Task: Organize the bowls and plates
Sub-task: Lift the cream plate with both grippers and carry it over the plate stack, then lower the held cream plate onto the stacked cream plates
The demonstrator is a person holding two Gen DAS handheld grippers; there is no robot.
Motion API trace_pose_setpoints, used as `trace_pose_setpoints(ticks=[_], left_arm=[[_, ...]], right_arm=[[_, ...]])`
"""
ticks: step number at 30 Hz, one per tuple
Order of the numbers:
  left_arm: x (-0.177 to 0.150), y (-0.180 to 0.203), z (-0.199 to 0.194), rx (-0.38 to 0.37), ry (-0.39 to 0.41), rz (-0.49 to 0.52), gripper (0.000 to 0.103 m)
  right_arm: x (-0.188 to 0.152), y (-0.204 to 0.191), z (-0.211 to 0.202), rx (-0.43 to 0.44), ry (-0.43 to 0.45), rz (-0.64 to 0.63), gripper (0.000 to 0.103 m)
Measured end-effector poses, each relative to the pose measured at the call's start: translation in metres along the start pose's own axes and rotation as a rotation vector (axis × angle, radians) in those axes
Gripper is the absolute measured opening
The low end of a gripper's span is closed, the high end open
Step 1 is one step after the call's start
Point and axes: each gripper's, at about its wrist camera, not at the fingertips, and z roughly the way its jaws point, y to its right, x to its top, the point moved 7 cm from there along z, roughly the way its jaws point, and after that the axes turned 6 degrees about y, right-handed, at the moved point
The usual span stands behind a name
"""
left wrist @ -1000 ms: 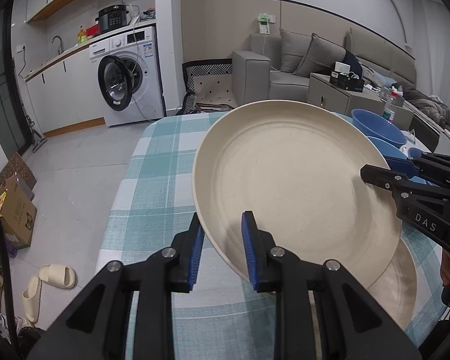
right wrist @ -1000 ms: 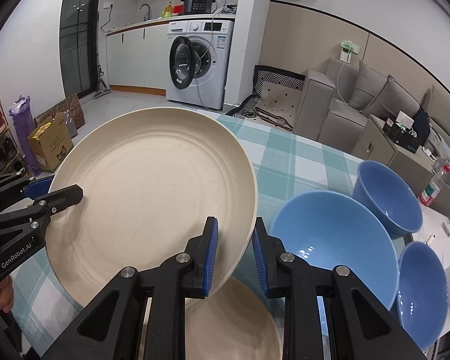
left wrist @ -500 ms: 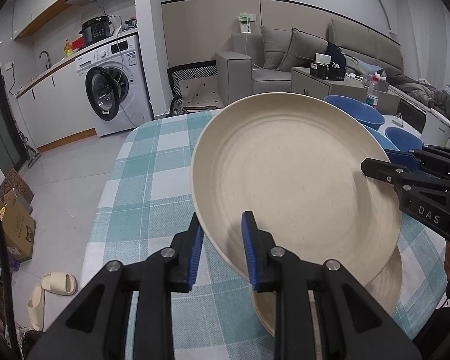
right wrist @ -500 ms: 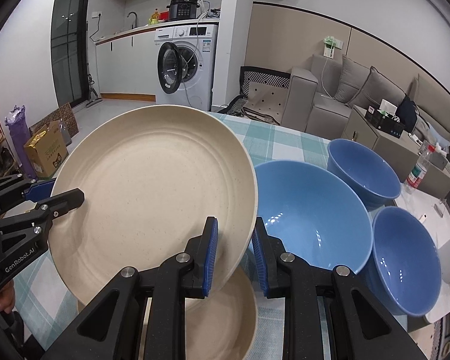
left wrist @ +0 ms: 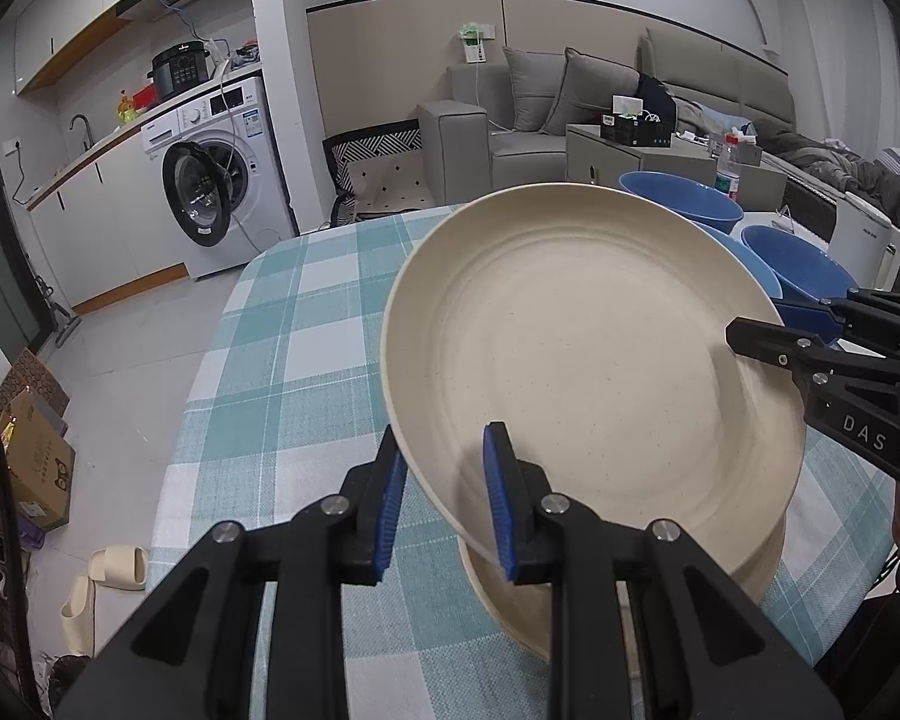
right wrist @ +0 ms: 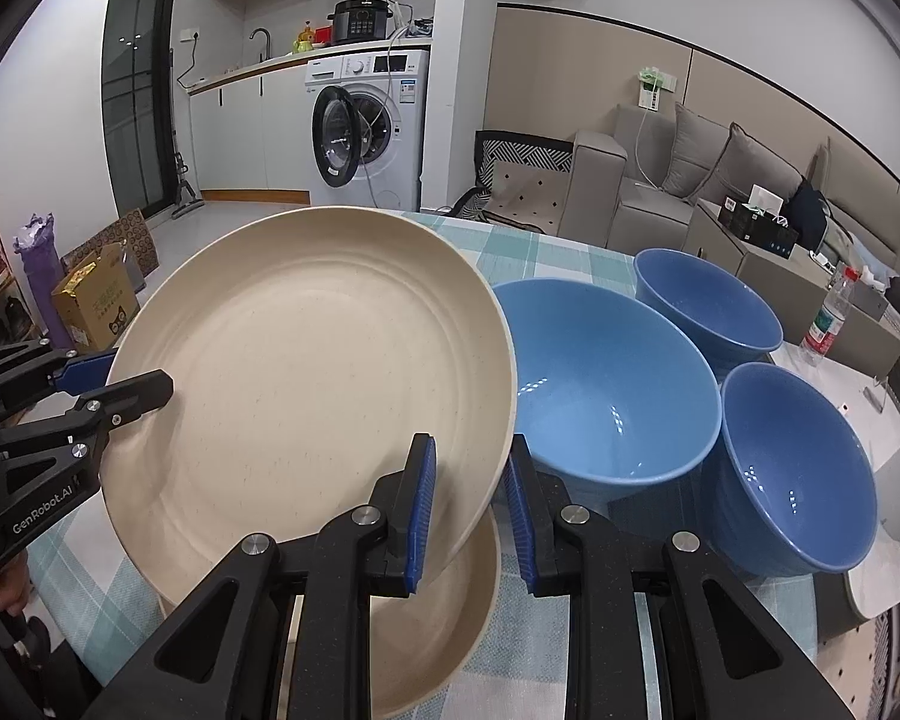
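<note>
step: stacking the held plate [left wrist: 588, 360] onto the lower plate [left wrist: 510, 588] lying on the table [left wrist: 282, 330], as I judge it.
left gripper [left wrist: 444, 501]: clamped on the plate's near-left rim.
right gripper [right wrist: 468, 504]: clamped on the opposite rim.
plate: lifted, tilted, over the lower plate near the table's front edge, not seated.
bowls [right wrist: 606, 384]: three blue ones just beside, towards the right edge.
how: level both hands together, centre rim over rim, lower evenly, and release only once it rests.
risk: uneven release tips it into the nearest bowl.
</note>
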Motion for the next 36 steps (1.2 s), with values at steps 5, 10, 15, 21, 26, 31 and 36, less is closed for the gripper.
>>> trace_pose_setpoints(ticks=[5,10,15,21,26,31,36], left_arm=[[-0.003,0.002,-0.003,-0.001,0.0,0.005,0.024],[-0.01,0.004,-0.007,-0.006,0.0,0.004,0.024],[-0.016,0.005,-0.007,-0.001,-0.006,0.002,0.024],[-0.023,0.005,-0.005,0.001,-0.026,0.001,0.024],[-0.024,0.003,-0.001,0.005,-0.039,0.003,0.024],[-0.024,0.001,0.001,0.005,-0.045,-0.001,0.024],[-0.027,0.001,0.004,0.004,-0.059,0.001,0.025]], right_arm=[[-0.005,-0.001,-0.005,0.005,-0.002,0.0,0.023],[-0.013,-0.003,-0.011,0.019,-0.004,0.002,0.023],[-0.017,-0.004,-0.011,0.033,-0.005,0.002,0.023],[-0.024,-0.005,-0.008,0.045,-0.013,0.001,0.023],[-0.026,-0.005,-0.005,0.049,-0.021,-0.008,0.023],[-0.027,-0.004,-0.001,0.066,-0.032,-0.011,0.024],[-0.03,-0.002,0.004,0.078,-0.045,-0.015,0.024]])
